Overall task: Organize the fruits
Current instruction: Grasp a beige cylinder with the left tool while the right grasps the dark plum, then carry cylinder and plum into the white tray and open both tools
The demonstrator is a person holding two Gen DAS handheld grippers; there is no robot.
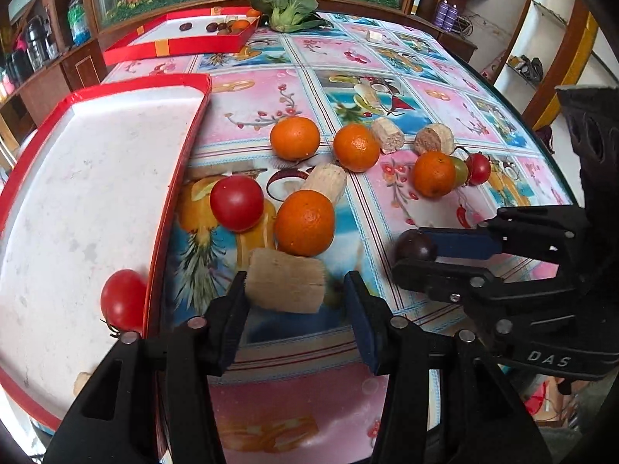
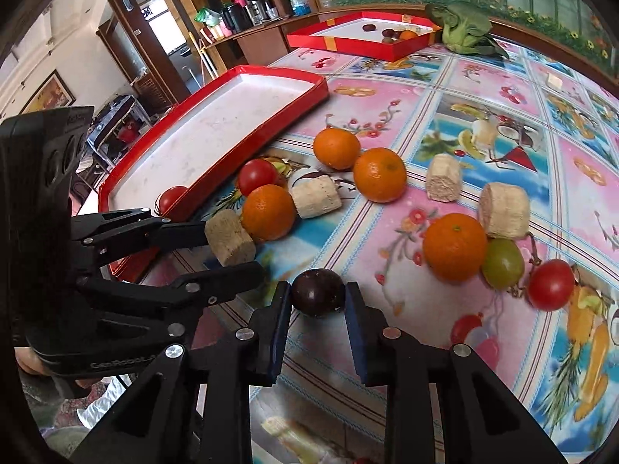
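My left gripper (image 1: 296,286) stands open around a beige cylinder (image 1: 286,282) lying on the patterned table. Its left pad is against the cylinder, while a small gap shows at the right pad. My right gripper (image 2: 317,290) is shut on a dark purple fruit (image 2: 317,297) that rests on the table; both pads press its sides. Several oranges lie beyond, the nearest orange (image 1: 305,222) just behind the cylinder. A red tomato (image 1: 236,203) sits beside the near red tray (image 1: 182,178), and another tomato (image 1: 123,299) lies inside it.
More beige cylinders (image 1: 388,135), a green grape (image 2: 502,263) and a stemmed tomato (image 2: 551,284) lie to the right. A second red tray (image 1: 174,44) with small fruits and a leafy green vegetable (image 1: 288,5) sit at the far edge. Shelves and a cabinet ring the table.
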